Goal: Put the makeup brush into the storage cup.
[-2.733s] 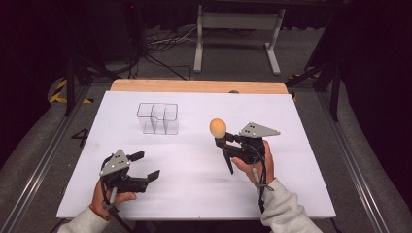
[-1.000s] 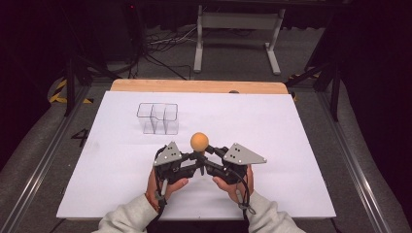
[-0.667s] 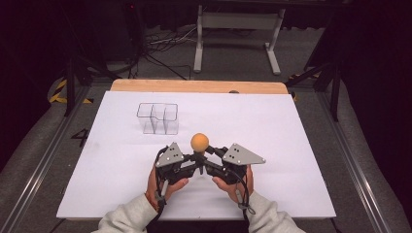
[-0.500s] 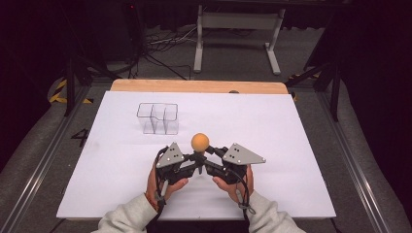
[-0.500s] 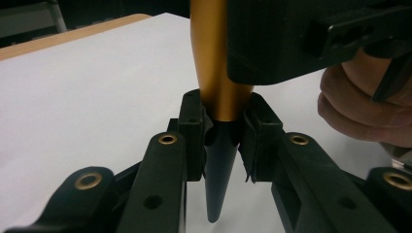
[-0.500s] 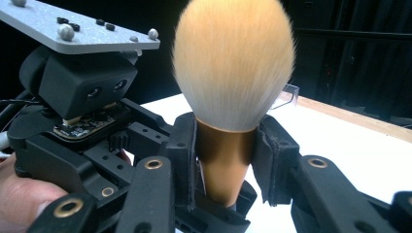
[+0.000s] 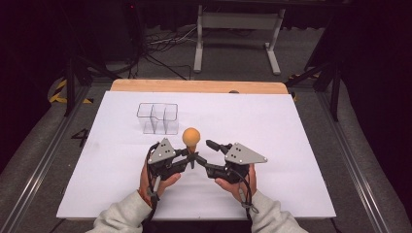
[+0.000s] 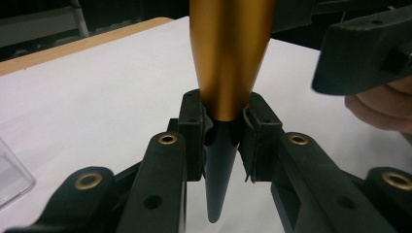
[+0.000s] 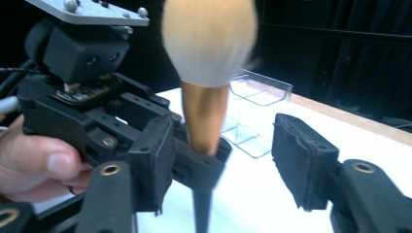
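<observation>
Left gripper view showed the left claw [image 8: 221,128] clamped on the brush [image 8: 228,53] at its gold ferrule. Right gripper view showed the right claw [image 9: 233,160], jaws just opened, apart around the brush's pale bristle head, with the clear organizer [image 9: 257,111] behind.

We see a makeup brush [image 7: 191,137] standing upright above the white table, near its front middle. Its head is a rounded, fluffy, pale orange tuft at the top. Below that we note a gold metal collar tapering downward, then a short black pointed handle [image 8: 219,170] with its tip down. A clear plastic organizer [image 7: 157,118] sits just behind it, apart.
</observation>
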Tool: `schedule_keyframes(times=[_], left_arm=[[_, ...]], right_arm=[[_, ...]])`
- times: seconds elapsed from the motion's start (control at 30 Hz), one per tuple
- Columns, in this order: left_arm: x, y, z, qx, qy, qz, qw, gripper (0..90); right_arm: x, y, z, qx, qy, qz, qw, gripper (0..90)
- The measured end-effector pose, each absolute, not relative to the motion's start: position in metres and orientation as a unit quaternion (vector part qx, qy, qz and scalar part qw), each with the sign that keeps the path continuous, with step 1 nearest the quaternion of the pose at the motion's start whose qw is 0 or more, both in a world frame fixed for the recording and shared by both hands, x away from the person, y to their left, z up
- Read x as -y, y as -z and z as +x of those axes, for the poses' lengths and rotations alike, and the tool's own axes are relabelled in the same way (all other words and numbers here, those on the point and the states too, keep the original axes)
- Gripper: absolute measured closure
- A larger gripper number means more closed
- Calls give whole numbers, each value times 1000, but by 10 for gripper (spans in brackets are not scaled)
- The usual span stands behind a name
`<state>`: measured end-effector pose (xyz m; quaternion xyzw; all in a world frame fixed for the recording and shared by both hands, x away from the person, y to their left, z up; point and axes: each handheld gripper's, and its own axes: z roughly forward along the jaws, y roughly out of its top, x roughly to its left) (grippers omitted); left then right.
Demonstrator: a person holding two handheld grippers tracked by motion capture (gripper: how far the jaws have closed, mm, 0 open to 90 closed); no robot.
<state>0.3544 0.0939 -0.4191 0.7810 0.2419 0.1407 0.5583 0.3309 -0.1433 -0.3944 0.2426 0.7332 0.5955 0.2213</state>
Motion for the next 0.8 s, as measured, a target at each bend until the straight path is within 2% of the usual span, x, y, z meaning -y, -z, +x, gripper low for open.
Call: schedule_keyframes(times=[0.8], left_arm=[[-122,410,357,-255,-171,769,560,737]], right_arm=[[188,396,333,-756,-522,249,307,238]])
